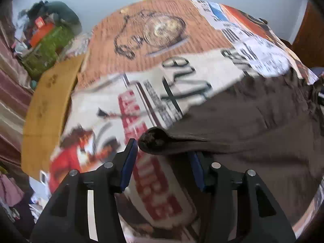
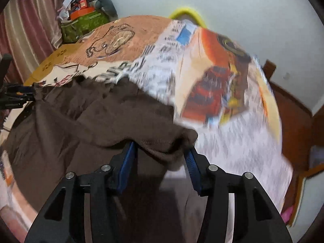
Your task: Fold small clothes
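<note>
The brown cloth (image 2: 85, 121) lies on the printed surface (image 2: 222, 141), its near edge draped over both grippers. The left gripper (image 1: 162, 151) and right gripper (image 2: 160, 151) stand apart, gripping nothing. I'd worry the edge slides off before either closes, spoiling the fold.

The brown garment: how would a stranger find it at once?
Look at the table under a printed cloth full of pictures and text. On its near side lies the brown garment, by both claws. It is plain dark brown, without print, and wrinkled.
</note>
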